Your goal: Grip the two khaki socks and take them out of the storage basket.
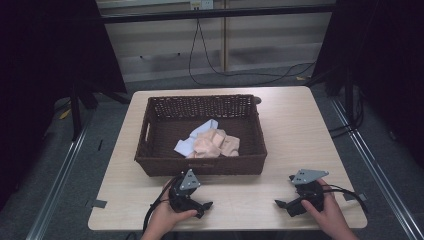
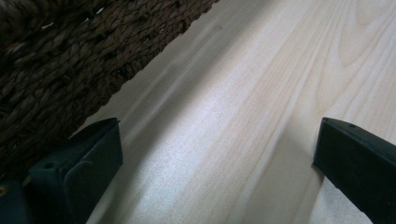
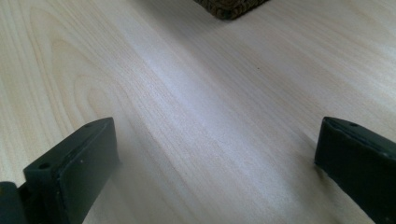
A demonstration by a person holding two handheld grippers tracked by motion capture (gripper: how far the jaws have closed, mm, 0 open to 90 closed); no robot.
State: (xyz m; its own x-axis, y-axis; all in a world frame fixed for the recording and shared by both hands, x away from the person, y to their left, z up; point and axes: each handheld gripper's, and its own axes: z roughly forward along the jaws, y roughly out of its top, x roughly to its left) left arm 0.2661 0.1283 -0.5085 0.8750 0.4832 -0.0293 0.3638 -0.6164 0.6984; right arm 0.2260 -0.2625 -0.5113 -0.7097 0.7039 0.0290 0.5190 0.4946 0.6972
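Basket (image 1: 200,165) edges left claw (image 1: 207,204); bare table (image 1: 245,200) between claws.

Bare table (image 1: 240,200) lies free between grippers; the basket (image 1: 200,165) wall blocks ahead.

Wicker basket (image 1: 200,165), dark brown, rectangular, open-topped, sat upright on the table at centre, its long sides running 9 to 3 o'clock. Weave was tight on the near wall, more open along the far rim; a slot handle was cut in the 9 o'clock end wall. In the left gripper view the near wall (image 2: 70,60) showed as coarse braided strands, close up.

Peach cloth (image 1: 217,144) lay crumpled inside the basket, toward the 6 o'clock wall and slightly 3 o'clock of centre. White cloth (image 1: 187,145) lay partly beneath it, showing at its 9 and 12 o'clock edges.
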